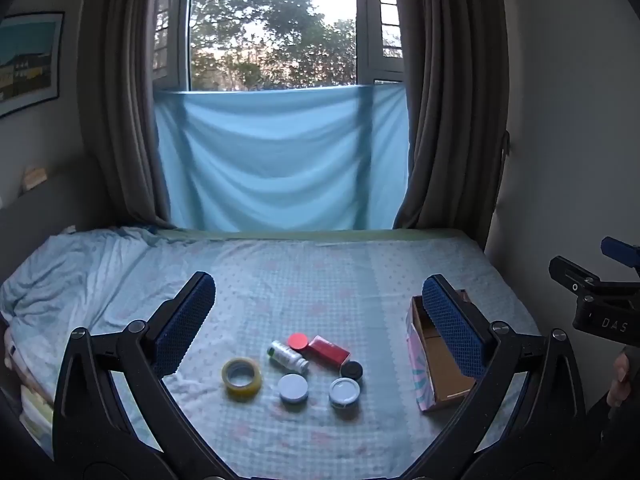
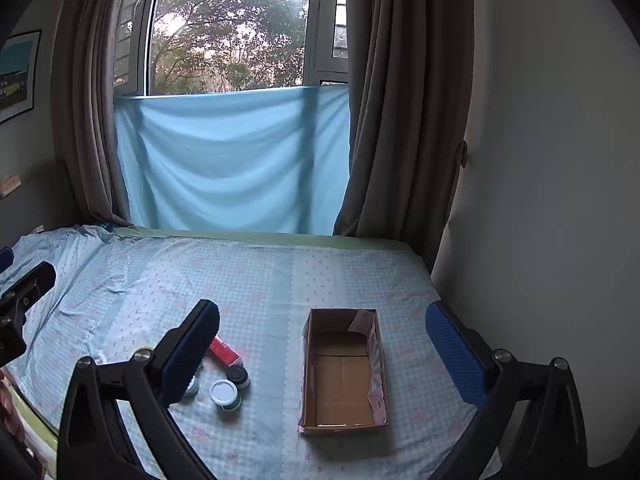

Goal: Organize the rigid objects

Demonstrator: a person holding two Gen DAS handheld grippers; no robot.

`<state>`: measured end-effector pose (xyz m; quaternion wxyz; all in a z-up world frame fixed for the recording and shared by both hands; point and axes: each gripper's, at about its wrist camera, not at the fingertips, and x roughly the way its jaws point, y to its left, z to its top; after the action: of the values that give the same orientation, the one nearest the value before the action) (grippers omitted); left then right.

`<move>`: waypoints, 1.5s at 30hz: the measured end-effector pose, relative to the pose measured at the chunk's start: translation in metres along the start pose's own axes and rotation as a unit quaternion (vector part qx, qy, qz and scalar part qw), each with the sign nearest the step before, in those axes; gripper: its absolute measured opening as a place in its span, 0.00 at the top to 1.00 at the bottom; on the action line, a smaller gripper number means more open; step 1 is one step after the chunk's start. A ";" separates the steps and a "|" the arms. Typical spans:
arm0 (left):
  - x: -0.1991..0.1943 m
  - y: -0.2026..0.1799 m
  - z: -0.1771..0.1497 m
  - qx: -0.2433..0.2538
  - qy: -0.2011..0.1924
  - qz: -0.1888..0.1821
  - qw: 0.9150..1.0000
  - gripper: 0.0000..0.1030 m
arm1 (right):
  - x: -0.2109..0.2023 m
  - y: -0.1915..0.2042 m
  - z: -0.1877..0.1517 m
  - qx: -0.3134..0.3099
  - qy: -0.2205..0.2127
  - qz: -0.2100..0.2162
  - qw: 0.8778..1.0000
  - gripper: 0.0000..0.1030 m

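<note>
On the bed's blue sheet lies a cluster: a roll of yellowish tape (image 1: 241, 379), a white bottle on its side (image 1: 289, 357), a red round lid (image 1: 298, 341), a red box (image 1: 329, 350), a black cap (image 1: 351, 370) and two white-lidded jars (image 1: 293, 387) (image 1: 344, 391). An open, empty cardboard box (image 2: 344, 372) sits to their right. My left gripper (image 1: 318, 324) hovers open above the cluster. My right gripper (image 2: 324, 344) is open above the cardboard box (image 1: 438, 364); its left finger hides part of the cluster, leaving the red box (image 2: 224, 351), black cap (image 2: 238, 376) and one jar (image 2: 225, 394) showing.
A window with brown curtains (image 1: 120, 100) and a hung blue cloth (image 1: 280, 160) stands behind the bed. A wall (image 2: 540, 160) runs close along the bed's right side. Rumpled bedding (image 1: 60, 264) lies at the far left. The right gripper's body (image 1: 596, 300) shows at the left wrist view's right edge.
</note>
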<state>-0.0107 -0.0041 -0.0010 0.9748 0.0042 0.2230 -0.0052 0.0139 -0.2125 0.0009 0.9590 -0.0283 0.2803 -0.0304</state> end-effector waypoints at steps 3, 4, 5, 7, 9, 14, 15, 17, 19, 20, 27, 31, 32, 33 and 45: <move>0.000 -0.001 -0.002 0.005 -0.002 0.001 1.000 0.00 | -0.002 0.000 -0.003 0.001 -0.001 0.001 1.000 0.00; 0.000 -0.001 -0.002 0.005 -0.003 0.001 1.000 0.00 | 0.001 0.000 -0.006 0.000 0.000 0.000 1.000 0.00; 0.000 -0.001 -0.002 0.004 -0.005 0.002 1.000 0.00 | 0.001 -0.001 -0.007 -0.001 0.000 0.000 1.000 0.00; 0.000 0.000 -0.002 0.002 -0.006 0.003 1.000 0.00 | 0.001 -0.001 -0.006 0.000 0.002 0.000 1.000 0.00; 0.002 0.001 -0.002 0.003 -0.003 0.006 1.000 0.00 | -0.001 -0.002 -0.006 0.002 -0.001 0.005 1.000 0.00; -0.004 0.003 0.001 -0.001 -0.001 0.010 1.000 0.00 | -0.004 -0.004 -0.005 0.000 -0.008 0.006 1.000 0.00; -0.004 0.003 0.001 -0.002 0.000 0.010 1.000 0.00 | -0.004 -0.005 -0.005 0.000 -0.008 0.006 1.000 0.00; -0.003 0.004 0.002 -0.003 0.002 0.011 1.000 0.00 | -0.004 -0.006 -0.005 0.000 -0.008 0.006 1.000 0.00; -0.002 0.003 0.001 -0.003 0.003 0.012 1.000 0.00 | -0.004 -0.005 -0.006 0.001 -0.008 0.007 1.000 0.00; -0.002 0.003 0.001 -0.004 0.004 0.011 1.000 0.00 | -0.004 -0.005 -0.006 0.001 -0.009 0.007 1.000 0.00; -0.004 0.003 -0.001 -0.004 0.000 0.014 1.000 0.00 | -0.005 -0.006 -0.005 0.001 -0.009 0.007 1.000 0.00; -0.005 0.001 -0.002 -0.004 -0.001 0.016 1.000 0.00 | -0.005 -0.007 -0.006 0.001 -0.009 0.007 1.000 0.00; -0.005 0.001 -0.002 -0.003 -0.002 0.017 1.000 0.00 | -0.006 -0.007 -0.006 0.000 -0.010 0.006 1.000 0.00; -0.004 0.001 -0.002 -0.003 -0.001 0.017 1.000 0.00 | -0.005 -0.008 -0.005 0.001 -0.009 0.006 1.000 0.00; 0.000 0.000 -0.002 -0.007 0.007 0.015 1.000 0.00 | -0.004 -0.012 -0.002 0.004 -0.003 0.003 1.000 0.00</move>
<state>-0.0113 -0.0038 -0.0032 0.9733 0.0005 0.2294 0.0109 0.0090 -0.2241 0.0026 0.9601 -0.0235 0.2772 -0.0284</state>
